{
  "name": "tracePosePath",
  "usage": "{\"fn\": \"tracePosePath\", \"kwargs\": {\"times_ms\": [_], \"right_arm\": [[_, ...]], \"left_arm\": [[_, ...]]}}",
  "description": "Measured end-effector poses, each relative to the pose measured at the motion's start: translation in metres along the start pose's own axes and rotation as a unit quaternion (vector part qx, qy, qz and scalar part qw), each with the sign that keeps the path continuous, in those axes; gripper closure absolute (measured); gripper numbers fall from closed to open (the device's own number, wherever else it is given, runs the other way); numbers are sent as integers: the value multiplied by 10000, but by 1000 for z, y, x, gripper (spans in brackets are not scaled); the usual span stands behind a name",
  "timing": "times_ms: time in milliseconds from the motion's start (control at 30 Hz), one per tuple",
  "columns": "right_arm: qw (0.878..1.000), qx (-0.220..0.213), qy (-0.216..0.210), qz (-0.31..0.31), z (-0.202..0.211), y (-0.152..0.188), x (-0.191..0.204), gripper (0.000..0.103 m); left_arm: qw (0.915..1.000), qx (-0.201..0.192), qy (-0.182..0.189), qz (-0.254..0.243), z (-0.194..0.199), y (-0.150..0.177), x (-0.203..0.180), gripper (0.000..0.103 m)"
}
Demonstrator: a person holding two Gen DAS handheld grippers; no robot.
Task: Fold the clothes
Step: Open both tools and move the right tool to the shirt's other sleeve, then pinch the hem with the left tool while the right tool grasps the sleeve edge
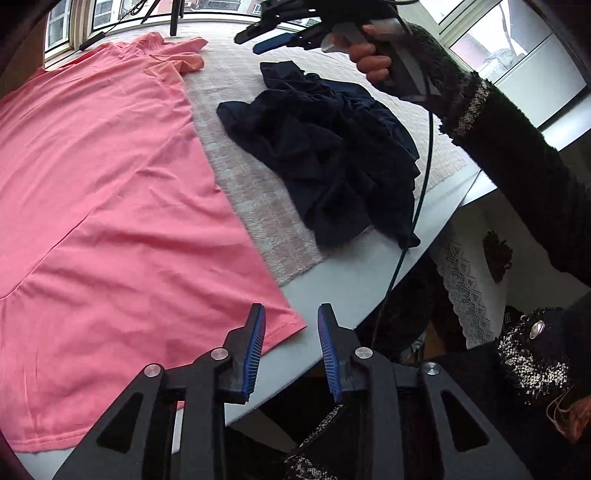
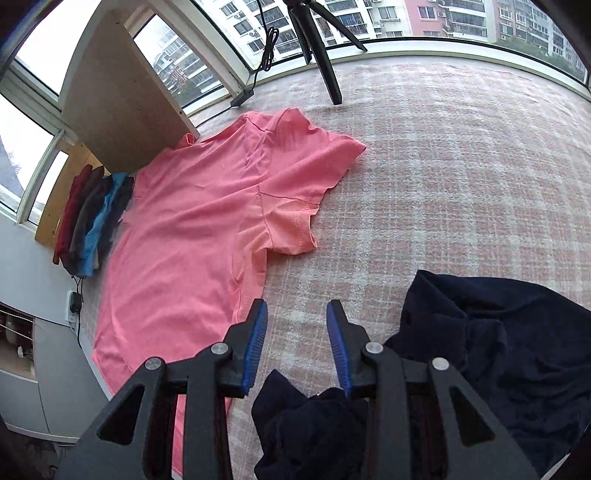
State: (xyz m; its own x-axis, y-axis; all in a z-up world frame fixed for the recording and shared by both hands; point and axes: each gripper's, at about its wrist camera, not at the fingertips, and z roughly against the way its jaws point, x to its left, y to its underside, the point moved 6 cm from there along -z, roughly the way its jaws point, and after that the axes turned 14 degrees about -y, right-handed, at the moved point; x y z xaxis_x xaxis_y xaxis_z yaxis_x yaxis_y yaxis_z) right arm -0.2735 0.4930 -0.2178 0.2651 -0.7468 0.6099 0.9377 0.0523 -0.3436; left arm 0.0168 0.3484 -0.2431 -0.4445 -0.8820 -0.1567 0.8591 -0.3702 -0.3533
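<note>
On the table [image 1: 332, 280], my pink shirt [image 1: 110, 192] lies spread flat beside a crumpled navy garment [image 1: 317, 155]. My left claw [image 1: 291, 347] hangs parted and empty over the shirt's hem corner. My right claw [image 2: 297, 343] hangs agape, holding nothing.

My claw: left gripper [image 1: 291, 350], bottom centre of the frame, blue pads [image 1: 255, 350] apart with nothing between them, above the table edge [image 1: 351, 284].
Pink shirt [image 1: 110, 206]: spread flat across the left half, its hem corner just beside my left pad.
Dark garment [image 1: 325, 158]: crumpled heap, centre right, on the checked cloth [image 1: 258, 206].
Other claw: right gripper [image 1: 273, 35], top centre, gripped by a hand [image 1: 373, 61] in a dark sleeve [image 1: 517, 155], above the heap.
Cable [image 1: 421, 192]: hangs down from that handle past the heap.
</note>
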Motion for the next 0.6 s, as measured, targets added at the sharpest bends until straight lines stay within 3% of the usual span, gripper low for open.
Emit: {"fn": "tracePosePath", "kwargs": {"times_ms": [167,233,267,467,600], "right_arm": [[9999,48,-153,35,-7,-14,-2,70],[9998,36,-217,21,-8,-21,-4,70],[9997,27,-250,-16,-9,-25,-6,70],[9984,-125,-262,-477,-30,-60,-38,64],[9958,-299,-200,-846,-53,-80,-60,64]], "left_arm": [[9979,235,-610,-3,-23,2,-8,69],[9964,356,-770,63,-31,8,-4,82],[9964,368,-759,93,-33,11,-2,103],[9980,191,-322,510,-11,18,4,102],[9968,69,-328,731,0,14,15,102]]}}
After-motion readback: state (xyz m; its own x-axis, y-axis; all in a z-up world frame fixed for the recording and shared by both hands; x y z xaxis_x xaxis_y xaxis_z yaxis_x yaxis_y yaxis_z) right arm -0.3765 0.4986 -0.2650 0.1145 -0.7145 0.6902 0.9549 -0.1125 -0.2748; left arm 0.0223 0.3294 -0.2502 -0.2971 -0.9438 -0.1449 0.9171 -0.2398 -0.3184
